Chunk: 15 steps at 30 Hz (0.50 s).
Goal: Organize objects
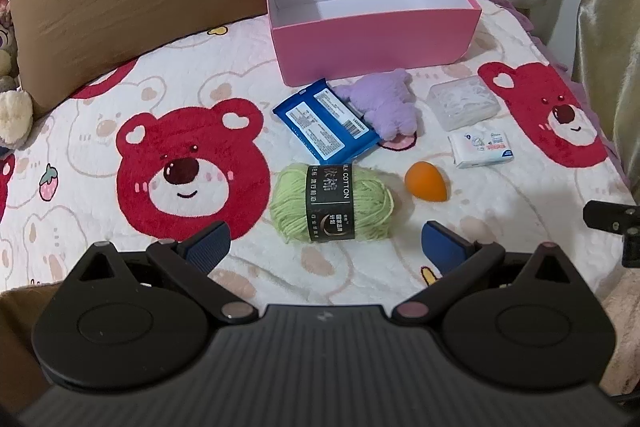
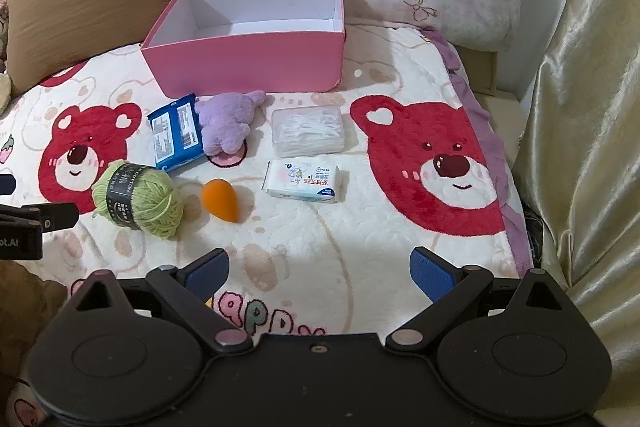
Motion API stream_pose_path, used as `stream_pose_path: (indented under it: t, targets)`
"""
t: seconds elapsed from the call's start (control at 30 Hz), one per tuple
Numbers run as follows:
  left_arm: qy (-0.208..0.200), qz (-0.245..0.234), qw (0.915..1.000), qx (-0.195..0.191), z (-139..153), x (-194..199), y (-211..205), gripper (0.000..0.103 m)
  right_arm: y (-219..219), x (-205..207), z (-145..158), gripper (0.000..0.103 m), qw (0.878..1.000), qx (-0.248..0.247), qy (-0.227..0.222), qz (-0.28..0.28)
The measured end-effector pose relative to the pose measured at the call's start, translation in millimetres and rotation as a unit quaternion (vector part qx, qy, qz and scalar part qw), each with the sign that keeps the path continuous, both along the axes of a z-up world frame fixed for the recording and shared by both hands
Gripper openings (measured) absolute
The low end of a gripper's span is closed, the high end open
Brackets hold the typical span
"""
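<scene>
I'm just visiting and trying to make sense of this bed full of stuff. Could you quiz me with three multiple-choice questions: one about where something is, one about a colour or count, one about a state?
1. Where does the purple plush toy lie?
A. Inside the pink box
B. On the blanket, against the blue packet
C. On the brown pillow

2. What colour is the ball of yarn?
A. Light green
B. Red
C. Black

3. What is the state of the pink box?
A. Closed with a lid
B. Open and full of items
C. Open and empty

Answers:
1. B: the toy rests on the blanket, overlapping the edge of the blue packet, in front of the box.
2. A: the strands are pale green under a dark label.
3. C: no lid is on it, and only its bare white inside shows.
</scene>
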<state>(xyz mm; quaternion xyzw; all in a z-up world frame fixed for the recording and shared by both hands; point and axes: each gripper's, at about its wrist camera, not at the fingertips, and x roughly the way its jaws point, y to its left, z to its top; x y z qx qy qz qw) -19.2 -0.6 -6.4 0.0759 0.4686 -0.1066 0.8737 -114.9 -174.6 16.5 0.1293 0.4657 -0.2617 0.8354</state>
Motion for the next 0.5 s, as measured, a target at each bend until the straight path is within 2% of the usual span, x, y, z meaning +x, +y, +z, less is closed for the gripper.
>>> stream_pose_path:
  t: [0.5]
  targets:
    - [-0.001,-0.009,1.0000,0.002,2.4,-2.0,-0.5,0.103,4.6,-7.3,7.0,0.099,1.000,-0.001,-0.007,-0.002]
